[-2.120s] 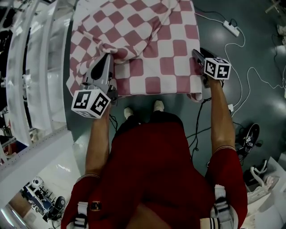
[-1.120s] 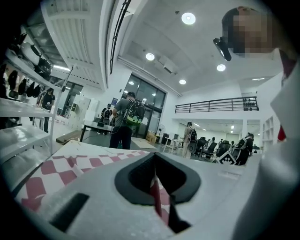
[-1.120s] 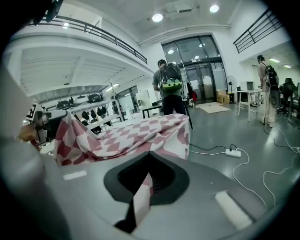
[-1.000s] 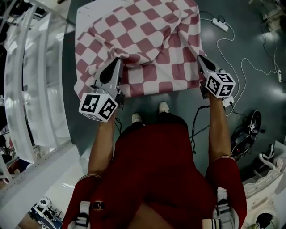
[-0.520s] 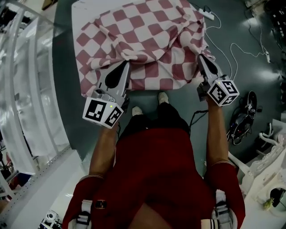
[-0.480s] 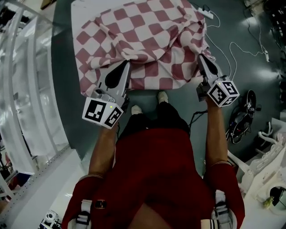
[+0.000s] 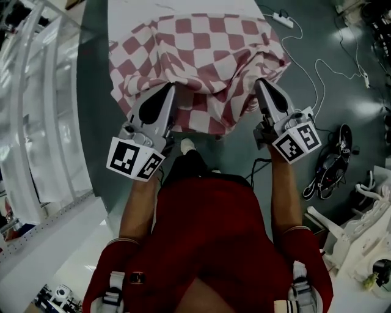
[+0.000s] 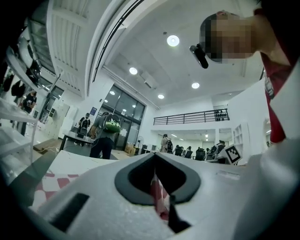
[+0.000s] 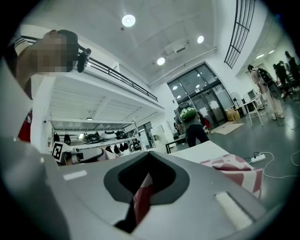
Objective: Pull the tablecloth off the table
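Observation:
The red-and-white checked tablecloth [image 7: 201,55] lies bunched on the white table [image 7: 183,7], and its near part hangs off the near edge. My left gripper [image 7: 170,89] is shut on a fold at the cloth's near left. My right gripper [image 7: 261,84] is shut on a fold at its near right. In the left gripper view a strip of cloth [image 8: 158,197] is pinched between the closed jaws. The right gripper view shows the same, with red cloth [image 9: 140,199] between the jaws and more tablecloth [image 9: 236,169] on the table beyond.
Pale shelving [image 7: 36,98] runs along the left of the table. A white power strip [image 7: 283,19] and its cable lie on the grey floor at the right, with dark cables [image 7: 333,168] nearer. The person's shoe [image 7: 187,145] is below the cloth's edge. People stand far off in the hall.
Both grippers have drawn back toward the person with the cloth. The cloth has slid off the far end, baring more white table top, and its near part now hangs lower.

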Demonstrator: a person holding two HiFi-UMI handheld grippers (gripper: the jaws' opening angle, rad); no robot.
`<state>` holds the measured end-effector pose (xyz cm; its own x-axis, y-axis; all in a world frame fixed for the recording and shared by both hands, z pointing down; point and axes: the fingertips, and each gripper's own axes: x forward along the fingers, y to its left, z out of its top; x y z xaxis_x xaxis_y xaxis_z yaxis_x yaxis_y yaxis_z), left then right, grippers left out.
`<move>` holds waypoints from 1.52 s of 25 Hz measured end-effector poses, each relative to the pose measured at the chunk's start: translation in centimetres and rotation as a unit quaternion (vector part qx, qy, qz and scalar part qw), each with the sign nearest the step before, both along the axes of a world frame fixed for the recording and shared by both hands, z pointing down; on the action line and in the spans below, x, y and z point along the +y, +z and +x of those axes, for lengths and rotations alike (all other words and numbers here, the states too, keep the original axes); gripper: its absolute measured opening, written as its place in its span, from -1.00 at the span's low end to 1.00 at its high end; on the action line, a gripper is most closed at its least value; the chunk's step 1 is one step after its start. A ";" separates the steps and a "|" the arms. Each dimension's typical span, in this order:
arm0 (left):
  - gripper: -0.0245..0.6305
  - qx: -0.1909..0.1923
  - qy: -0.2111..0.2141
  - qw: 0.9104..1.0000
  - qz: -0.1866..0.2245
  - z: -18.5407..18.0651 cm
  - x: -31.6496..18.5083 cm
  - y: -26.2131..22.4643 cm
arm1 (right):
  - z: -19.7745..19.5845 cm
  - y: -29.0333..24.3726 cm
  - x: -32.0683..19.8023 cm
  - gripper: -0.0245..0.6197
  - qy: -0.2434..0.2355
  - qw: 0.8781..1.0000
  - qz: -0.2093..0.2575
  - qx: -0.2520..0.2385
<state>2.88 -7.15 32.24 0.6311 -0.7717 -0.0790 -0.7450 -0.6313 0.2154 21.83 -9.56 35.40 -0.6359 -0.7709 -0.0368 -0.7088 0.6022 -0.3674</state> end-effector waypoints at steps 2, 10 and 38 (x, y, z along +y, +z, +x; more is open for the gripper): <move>-0.90 -0.006 -0.012 1.000 0.001 -0.2 0.0 -1.2 | -0.1 -1.2 0.5 -0.89 -0.008 1.000 0.004 -0.014; -0.90 0.010 -0.042 0.999 0.004 0.6 6.5 -5.9 | 0.9 -4.8 6.3 -0.89 -0.039 0.997 0.022 -0.062; -0.90 0.087 -0.005 0.994 0.070 -13.1 43.8 -11.2 | -9.7 -10.3 43.9 -0.89 -0.001 0.993 0.038 -0.108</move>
